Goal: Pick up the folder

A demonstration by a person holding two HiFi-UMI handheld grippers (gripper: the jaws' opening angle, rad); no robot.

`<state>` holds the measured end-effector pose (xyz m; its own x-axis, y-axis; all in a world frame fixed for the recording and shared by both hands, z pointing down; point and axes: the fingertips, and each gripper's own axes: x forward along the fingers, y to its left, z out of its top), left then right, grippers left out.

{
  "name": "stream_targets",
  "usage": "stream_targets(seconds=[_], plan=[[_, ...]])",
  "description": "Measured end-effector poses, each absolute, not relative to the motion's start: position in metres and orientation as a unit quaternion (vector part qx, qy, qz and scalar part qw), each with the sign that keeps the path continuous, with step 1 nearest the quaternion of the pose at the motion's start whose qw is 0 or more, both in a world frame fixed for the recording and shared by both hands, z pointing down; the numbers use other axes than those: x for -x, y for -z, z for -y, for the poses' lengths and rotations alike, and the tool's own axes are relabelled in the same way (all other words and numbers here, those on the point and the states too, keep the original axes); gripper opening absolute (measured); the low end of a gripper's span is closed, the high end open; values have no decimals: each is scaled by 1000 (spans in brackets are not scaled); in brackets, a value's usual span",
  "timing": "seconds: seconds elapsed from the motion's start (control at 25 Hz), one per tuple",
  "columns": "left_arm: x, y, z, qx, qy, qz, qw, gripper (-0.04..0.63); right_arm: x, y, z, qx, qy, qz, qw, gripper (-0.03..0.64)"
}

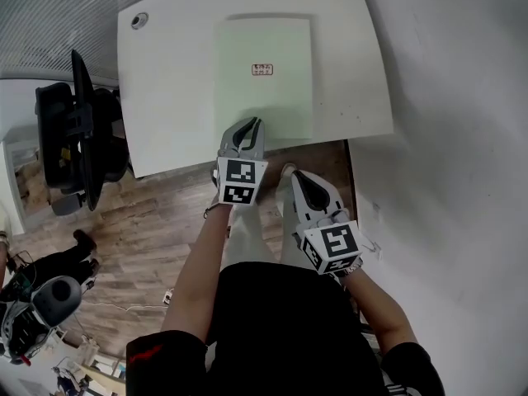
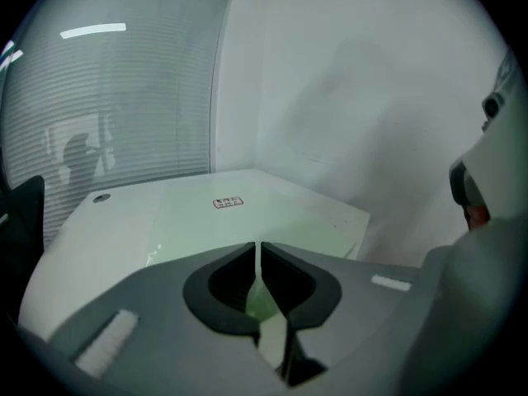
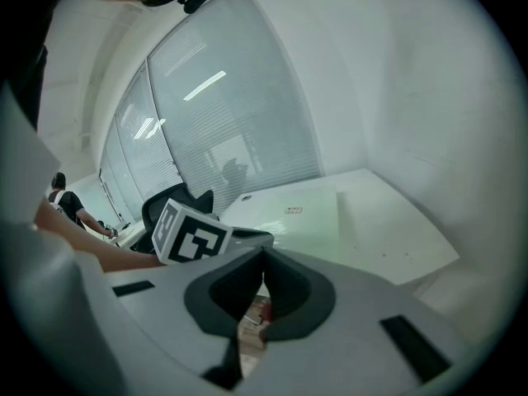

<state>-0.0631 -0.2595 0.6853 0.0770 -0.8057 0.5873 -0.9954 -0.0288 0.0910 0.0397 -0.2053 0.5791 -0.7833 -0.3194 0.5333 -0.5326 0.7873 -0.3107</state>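
- Folder: near edge covered by the left gripper in the head view. In the left gripper view, only a pale green sliver shows through the slit under the jaws.
- Label: print too small to read.
- Round fitting at the corner of the table: too small to identify.
- Reddish item behind the right gripper: a sliver, unidentifiable.
- Clutter, head view lower left: cut by the edge.
- Distant person: partly covered.
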Motion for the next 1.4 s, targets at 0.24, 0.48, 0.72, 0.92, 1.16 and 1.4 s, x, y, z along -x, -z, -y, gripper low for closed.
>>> stream_targets(seconds=[0.24, 0.48, 0.72, 0.92, 1.16, 1.4], plan=[[68, -686, 259, -694, -191, 639, 270, 5, -46, -589, 190, -230, -243, 910, 245, 1], [59, -696, 245, -694, -233, 628, 265, 5, -49, -593, 180, -237, -246, 906, 251, 1], [47, -698, 222, -693, -258, 624, 252, 5, -52, -595, 172, -244, -261, 900, 249, 0], [41, -699, 198, -696, -260, 618, 256, 5, -54, -599, 170, -247, -264, 898, 250, 2], [43, -698, 175, -693, -258, 627, 245, 5, -55, -610, 177, -255, -267, 895, 250, 2], [48, -693, 160, -696, -229, 627, 266, 5, -57, -623, 181, -262, -269, 889, 264, 2]])
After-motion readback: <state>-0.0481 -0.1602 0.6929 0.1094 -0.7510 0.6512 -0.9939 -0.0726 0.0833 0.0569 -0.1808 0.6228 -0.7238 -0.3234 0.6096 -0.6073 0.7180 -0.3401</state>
